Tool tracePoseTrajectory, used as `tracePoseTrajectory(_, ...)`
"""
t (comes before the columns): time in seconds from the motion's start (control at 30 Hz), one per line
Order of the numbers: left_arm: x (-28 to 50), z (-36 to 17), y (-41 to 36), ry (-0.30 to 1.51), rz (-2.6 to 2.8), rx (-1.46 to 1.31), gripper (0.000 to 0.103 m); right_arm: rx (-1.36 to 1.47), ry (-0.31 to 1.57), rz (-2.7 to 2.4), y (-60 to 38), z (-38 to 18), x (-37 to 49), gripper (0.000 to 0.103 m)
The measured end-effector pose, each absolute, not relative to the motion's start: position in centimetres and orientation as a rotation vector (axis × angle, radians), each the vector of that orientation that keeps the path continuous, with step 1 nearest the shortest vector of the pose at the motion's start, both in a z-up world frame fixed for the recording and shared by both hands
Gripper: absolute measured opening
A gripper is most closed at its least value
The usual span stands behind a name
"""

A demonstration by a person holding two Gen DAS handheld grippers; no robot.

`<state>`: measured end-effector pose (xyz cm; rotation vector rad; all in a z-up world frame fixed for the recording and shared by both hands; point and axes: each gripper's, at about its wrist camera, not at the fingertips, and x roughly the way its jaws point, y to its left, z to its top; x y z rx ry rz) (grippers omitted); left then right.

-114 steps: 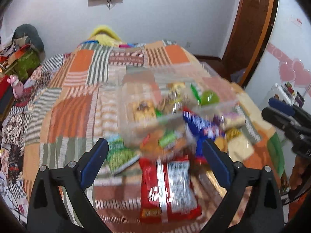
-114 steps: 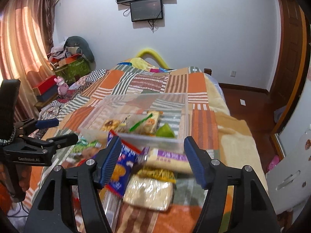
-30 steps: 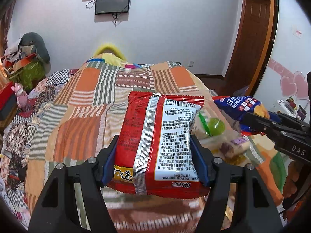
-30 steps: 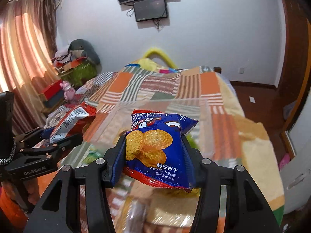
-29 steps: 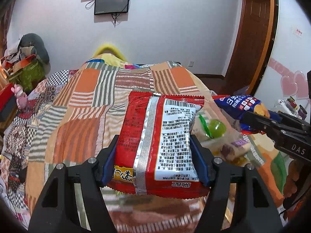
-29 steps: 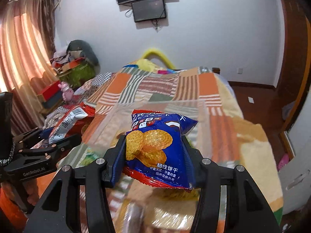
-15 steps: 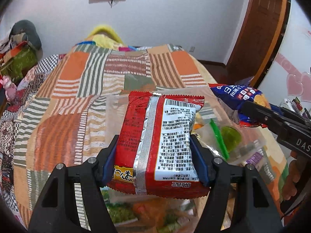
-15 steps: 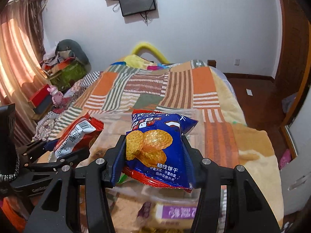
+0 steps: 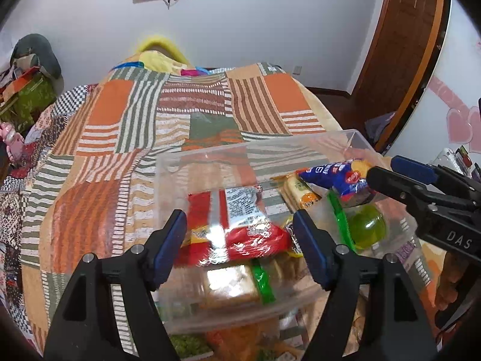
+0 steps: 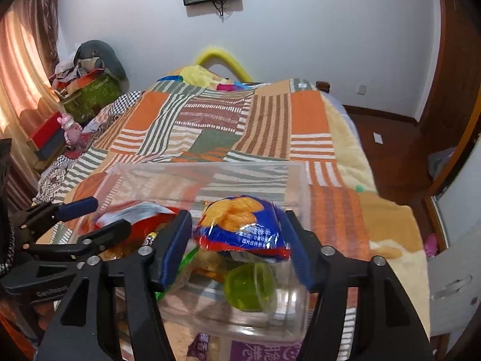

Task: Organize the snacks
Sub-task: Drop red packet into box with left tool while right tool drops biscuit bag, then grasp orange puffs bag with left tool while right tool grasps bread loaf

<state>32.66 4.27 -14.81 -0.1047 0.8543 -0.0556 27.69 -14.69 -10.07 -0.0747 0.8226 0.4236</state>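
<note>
A clear plastic box (image 9: 255, 144) stands on the patchwork bed. My left gripper (image 9: 239, 243) hangs over its near left side with its jaws opening. The red snack packet (image 9: 240, 210) has come free of the pads and tips forward into the box. My right gripper (image 10: 237, 246) is over the box's right side (image 10: 204, 165), and its jaws are opening too. The blue biscuit packet (image 10: 240, 225) sags forward between the fingers, with a gap at the left pad. From the left wrist, the blue packet (image 9: 333, 174) shows at the tips of the right gripper (image 9: 384, 170).
In the box lie a green jelly cup (image 9: 366, 225), a yellow biscuit pack (image 9: 300, 189) and a cracker pack with a green band (image 9: 231, 282). A purple packet (image 10: 264, 352) and a green one (image 9: 186, 343) lie in front of it. A wooden door (image 9: 399, 45) stands to the right.
Half a second ago both packets stood upright, clamped between the pads. Now both pairs of jaws stand wider and the packets have tipped forward into the box.
</note>
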Motion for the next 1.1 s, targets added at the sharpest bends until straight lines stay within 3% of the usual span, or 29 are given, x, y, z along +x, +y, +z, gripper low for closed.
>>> tracePoseTrajectory(0.4,26.4,-12.7,5.4,0.824,-0.050,-0.034,0.082,-0.060,0.767,0.463,-17.1,-7.9,22.9,0.064)
tracePoseTrajectory(1.1,23.5,-20.5,3.6,0.995,-0.091,-0.155,0.080,-0.058,0.917,0.474,-18.1,-13.8,17.3,0.073)
